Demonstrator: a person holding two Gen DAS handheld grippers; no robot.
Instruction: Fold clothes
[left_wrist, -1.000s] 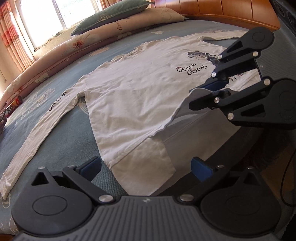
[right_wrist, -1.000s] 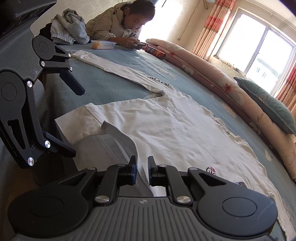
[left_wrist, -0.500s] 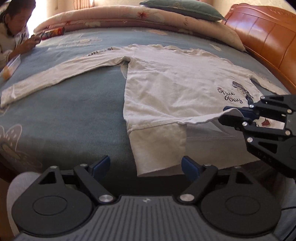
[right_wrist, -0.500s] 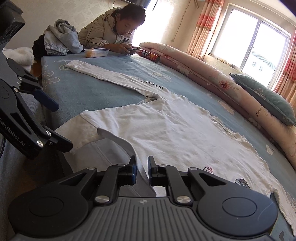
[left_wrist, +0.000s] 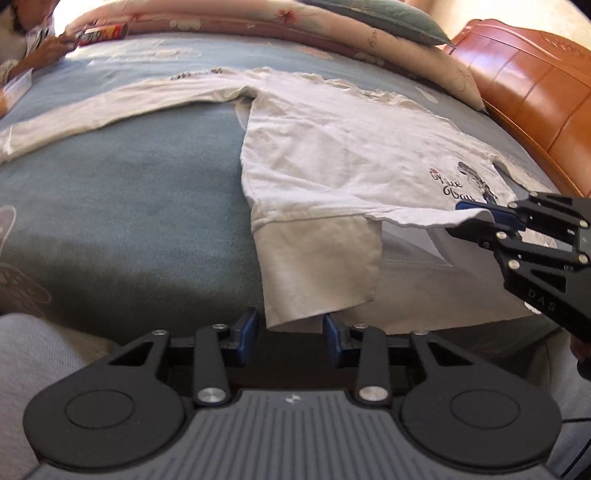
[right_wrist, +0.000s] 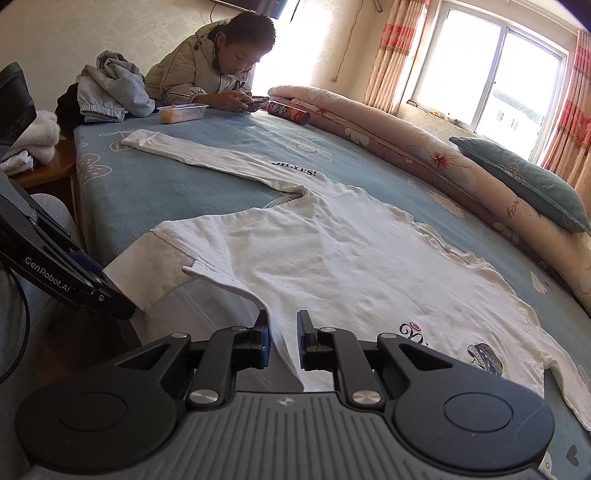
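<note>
**Now both tongs sit at the shirt hem**

I see the white long-sleeved shirt (right_wrist: 332, 266) spread flat on the blue bed (left_wrist: 129, 206), one sleeve stretched out toward the person (right_wrist: 214, 70) leaning at the far end. My right tongs (right_wrist: 282, 339) are pinched onto a lifted fold of the hem, which rises off the bed between the fingers. My left tongs (left_wrist: 290, 332) have just been closing around the hem's hanging corner; the cloth lies between the blue pads (left_wrist: 246, 328), yet a gap shows on either side, so they are not gripping it. A rolled quilt (right_wrist: 406, 147) and green pillow (right_wrist: 524, 181) line the window side.
</note>
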